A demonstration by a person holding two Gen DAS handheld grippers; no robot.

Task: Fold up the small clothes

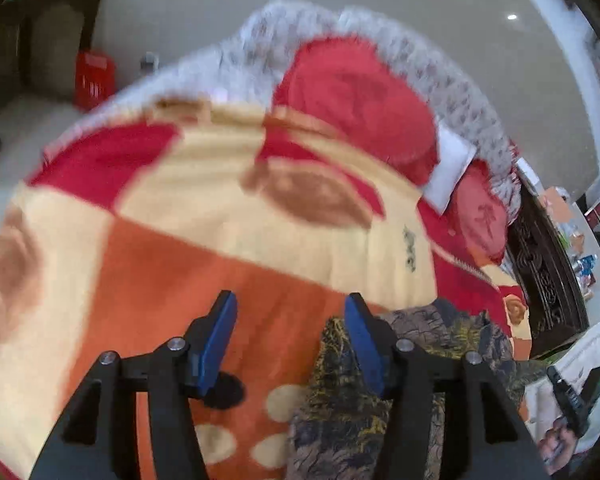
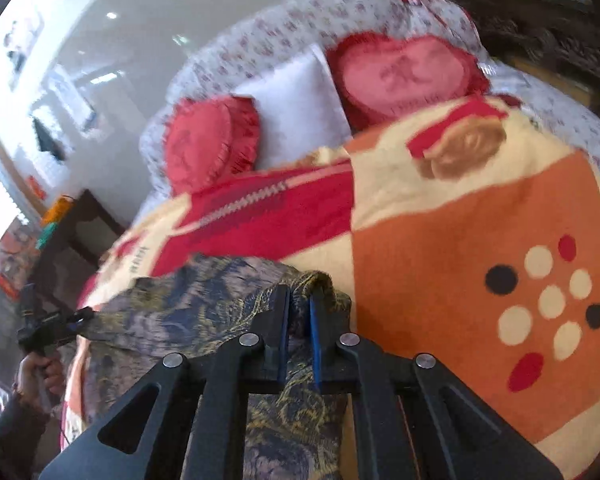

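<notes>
The dark patterned garment (image 2: pixel 204 304), blue, gold and grey-brown, lies rumpled on the bed, one bunched edge lifted off it.

One patterned garment (image 2: pixel 204 304), two grippers, left (image 1: pixel 290 344) and right (image 2: pixel 299 332), one patchwork blanket (image 2: pixel 440 216), two red heart cushions (image 2: pixel 210 152), one white pillow (image 2: pixel 296 108)

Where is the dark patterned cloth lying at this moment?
The dark patterned cloth lies on the orange and cream blanket, low and left in the right wrist view, with one fold pinched in the right gripper.
</notes>
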